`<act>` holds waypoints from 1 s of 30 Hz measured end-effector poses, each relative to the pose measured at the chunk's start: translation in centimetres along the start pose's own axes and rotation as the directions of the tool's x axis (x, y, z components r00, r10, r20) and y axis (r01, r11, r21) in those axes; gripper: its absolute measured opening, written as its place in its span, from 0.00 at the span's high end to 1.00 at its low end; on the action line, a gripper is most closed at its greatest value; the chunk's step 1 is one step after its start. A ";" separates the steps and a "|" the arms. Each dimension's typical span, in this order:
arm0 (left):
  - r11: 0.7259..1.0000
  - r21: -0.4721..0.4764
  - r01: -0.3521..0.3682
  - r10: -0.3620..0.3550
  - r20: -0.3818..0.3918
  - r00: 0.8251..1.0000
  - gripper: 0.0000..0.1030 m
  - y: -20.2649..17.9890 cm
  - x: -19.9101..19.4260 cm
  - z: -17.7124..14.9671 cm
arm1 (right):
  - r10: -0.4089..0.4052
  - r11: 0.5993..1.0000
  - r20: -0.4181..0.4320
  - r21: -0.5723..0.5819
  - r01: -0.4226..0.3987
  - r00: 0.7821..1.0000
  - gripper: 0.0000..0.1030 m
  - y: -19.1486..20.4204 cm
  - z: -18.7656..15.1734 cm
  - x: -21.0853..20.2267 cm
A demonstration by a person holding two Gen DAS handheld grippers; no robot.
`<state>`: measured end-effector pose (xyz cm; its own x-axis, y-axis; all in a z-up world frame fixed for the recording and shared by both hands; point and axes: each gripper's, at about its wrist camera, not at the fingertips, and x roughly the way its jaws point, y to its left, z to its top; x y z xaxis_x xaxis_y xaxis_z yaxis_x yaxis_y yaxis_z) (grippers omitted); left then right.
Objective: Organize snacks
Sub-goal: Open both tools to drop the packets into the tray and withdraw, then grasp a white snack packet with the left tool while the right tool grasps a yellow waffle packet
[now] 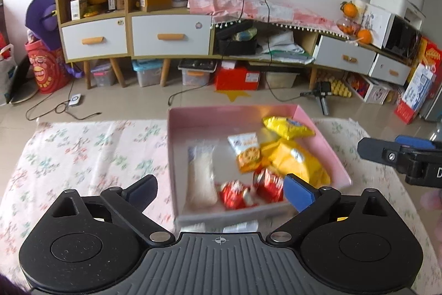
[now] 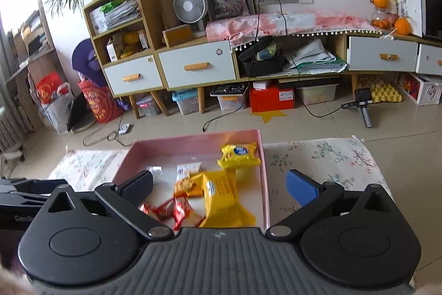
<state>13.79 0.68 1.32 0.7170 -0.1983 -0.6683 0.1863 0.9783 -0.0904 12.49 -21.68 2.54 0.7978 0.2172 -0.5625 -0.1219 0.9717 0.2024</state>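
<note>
Left gripper [image 1: 219, 191]: jaws wide apart, nothing between the pads; it hangs over the near edge of the pink box [image 1: 323, 129].
Right gripper [image 2: 221, 184]: jaws wide apart and empty too; its dark finger sits over the box floor, its blue finger beyond the box's right wall, over the flowered cloth [image 2: 317, 156].
Pink box: open, lying on the cloth straight ahead of both pairs of jaws, its right wall running between the right gripper's fingers.
White packet [image 1: 200, 173]: flat on the box floor, ahead of the left gripper's dark finger.
Red packets [image 1: 248, 188]: two or so, blurred, at the near wall, just ahead of the left gripper's blue finger.
Biscuit packet [image 1: 247, 154]: mid-box, ahead of the gap between the left jaws.
Large yellow bag [image 2: 226, 201]: between the right jaws, nearest of all to them.
Small yellow bag [image 2: 239, 155]: further off, by the far right corner.
Done so far: every snack in view already lies inside the box; none shows on the cloth.
Left to do: probably little; the packets overlap loosely, so tidying them may remain. What lies under the grippers is hidden.
</note>
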 end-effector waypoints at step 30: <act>0.987 0.020 0.162 -0.163 0.030 0.986 0.06 2.1 0.0 -12.1 | 0.009 0.956 -0.053 -0.292 -0.024 0.999 0.01 1.0 -10.1 -1.1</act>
<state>6.10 3.43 -7.82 0.6969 -0.3566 -0.6222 0.3133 0.9318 -0.1832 5.49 -20.00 -4.71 0.7643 0.2310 -0.6021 -0.3085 0.9509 -0.0268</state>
